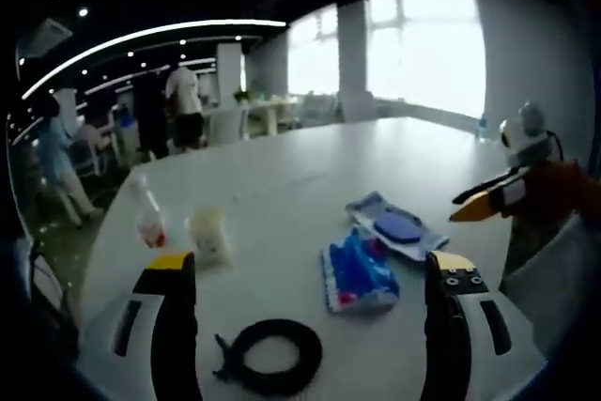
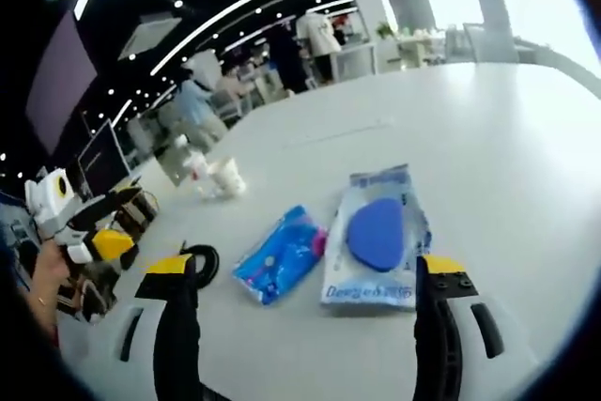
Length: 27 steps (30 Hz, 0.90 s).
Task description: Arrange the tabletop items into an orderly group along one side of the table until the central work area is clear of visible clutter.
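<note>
Jaws of the left gripper (image 1: 310,274) and right gripper (image 2: 302,274) stand released above the white table (image 1: 282,185). Blue crinkled packet (image 1: 359,276) lies beside a clear pouch holding a blue oval pad (image 1: 397,228), near a black coiled cable (image 1: 272,356).

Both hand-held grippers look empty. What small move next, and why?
Probably lower the right hand-held gripper onto the blue pouch package. Its jaws are open with that package lying flat between and just ahead of them, mid-table, away from the bottle and cup near the edge.
</note>
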Each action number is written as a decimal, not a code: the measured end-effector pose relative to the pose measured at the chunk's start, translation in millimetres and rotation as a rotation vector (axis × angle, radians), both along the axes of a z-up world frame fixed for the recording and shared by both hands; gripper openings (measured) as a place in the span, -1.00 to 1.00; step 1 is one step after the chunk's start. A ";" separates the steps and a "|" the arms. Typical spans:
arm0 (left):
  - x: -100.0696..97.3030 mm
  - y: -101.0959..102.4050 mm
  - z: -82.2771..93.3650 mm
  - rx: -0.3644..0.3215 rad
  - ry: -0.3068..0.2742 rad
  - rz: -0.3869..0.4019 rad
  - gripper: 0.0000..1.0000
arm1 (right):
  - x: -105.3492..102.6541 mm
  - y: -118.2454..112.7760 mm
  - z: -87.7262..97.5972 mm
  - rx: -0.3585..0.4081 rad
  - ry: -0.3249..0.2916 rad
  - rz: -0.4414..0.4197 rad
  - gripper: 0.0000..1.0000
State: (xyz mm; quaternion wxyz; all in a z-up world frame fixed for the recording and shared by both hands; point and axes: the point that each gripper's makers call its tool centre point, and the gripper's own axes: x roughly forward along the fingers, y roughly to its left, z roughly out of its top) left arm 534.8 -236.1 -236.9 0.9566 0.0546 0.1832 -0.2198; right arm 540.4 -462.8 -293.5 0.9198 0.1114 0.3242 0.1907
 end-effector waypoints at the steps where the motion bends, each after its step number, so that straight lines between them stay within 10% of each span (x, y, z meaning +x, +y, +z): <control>1: -0.6 0.7 0.2 -0.001 -0.005 0.003 0.98 | 0.6 -1.0 -1.2 0.010 0.004 -0.014 0.90; 27: -6.5 16.6 -9.5 -0.062 0.015 0.034 0.95 | 11.6 -19.7 -53.3 0.039 0.173 -0.259 0.74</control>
